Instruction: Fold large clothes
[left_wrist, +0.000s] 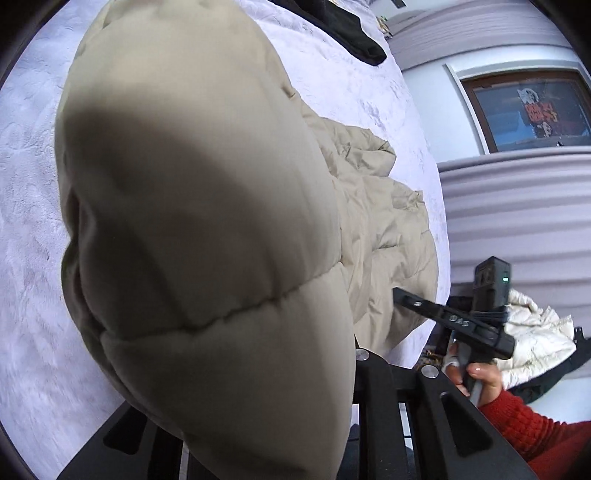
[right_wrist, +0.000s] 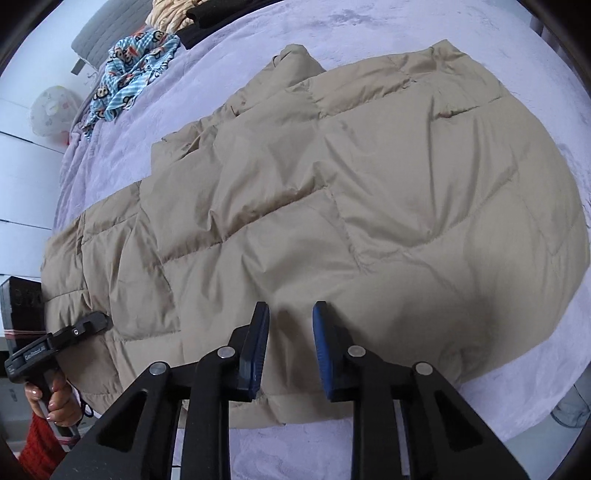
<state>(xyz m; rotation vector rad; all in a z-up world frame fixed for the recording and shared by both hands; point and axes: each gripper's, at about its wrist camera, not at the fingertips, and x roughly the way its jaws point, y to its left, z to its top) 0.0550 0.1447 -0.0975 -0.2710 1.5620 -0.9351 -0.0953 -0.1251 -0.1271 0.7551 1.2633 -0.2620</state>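
Note:
A beige quilted puffer coat (right_wrist: 351, 192) lies spread lengthwise on a lavender bed cover (right_wrist: 369, 33). My right gripper (right_wrist: 290, 332) points down at the coat's near edge, its blue pads (right_wrist: 258, 350) close together with a pinch of fabric between them. In the left wrist view it shows as a black tip (left_wrist: 400, 295) dug into the coat. My left gripper (right_wrist: 98, 321) grips the coat's left end. A lifted bulge of the coat (left_wrist: 207, 229) fills the left wrist view and hides the fingertips. Only the black finger bases (left_wrist: 373, 398) show.
A black garment (left_wrist: 354, 37) and a monkey-print cloth (right_wrist: 136, 62) lie at the bed's far end. A white jacket (left_wrist: 532, 339) lies beside the bed under a window (left_wrist: 528, 110). A hand with a red sleeve (left_wrist: 535, 432) holds the right gripper.

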